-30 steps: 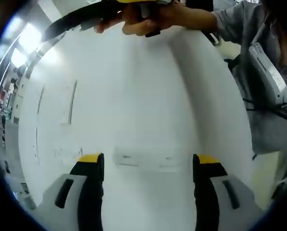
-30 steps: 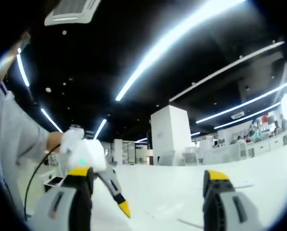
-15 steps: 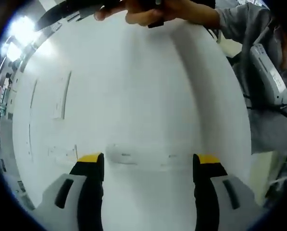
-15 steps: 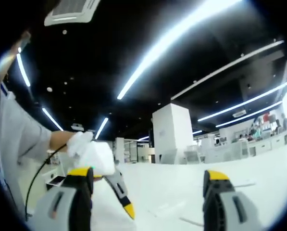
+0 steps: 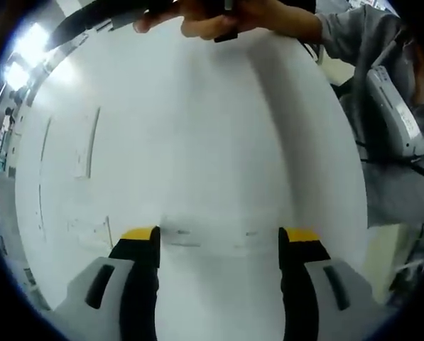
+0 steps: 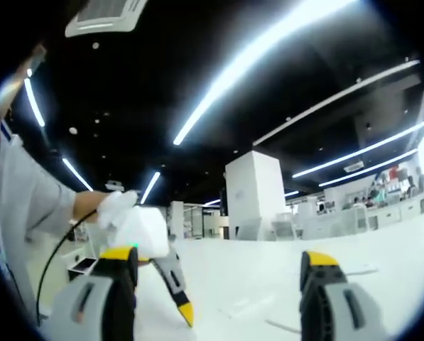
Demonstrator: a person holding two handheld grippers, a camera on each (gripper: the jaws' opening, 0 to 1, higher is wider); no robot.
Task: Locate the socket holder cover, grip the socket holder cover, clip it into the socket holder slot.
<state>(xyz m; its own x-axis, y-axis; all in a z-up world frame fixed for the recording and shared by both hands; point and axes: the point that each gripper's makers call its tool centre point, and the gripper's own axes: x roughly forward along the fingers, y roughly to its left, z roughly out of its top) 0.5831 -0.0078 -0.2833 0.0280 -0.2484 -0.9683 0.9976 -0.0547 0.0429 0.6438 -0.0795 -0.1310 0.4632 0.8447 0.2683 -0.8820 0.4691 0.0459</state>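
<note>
In the left gripper view the left gripper (image 5: 219,241) hangs with jaws spread wide, grasping nothing — a pale flat cover (image 5: 204,238) lies on the white table (image 5: 197,142) between its tips, low in the frame. In the right gripper view the right gripper (image 6: 219,266) is likewise released, lower frame.

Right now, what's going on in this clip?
A person holds a gripper in each hand over a white table. The left gripper points down, open, its fingers straddling a faint white strip lying on the table, not yet gripped. The right gripper is open, holding nothing, aimed out across the room.
</note>
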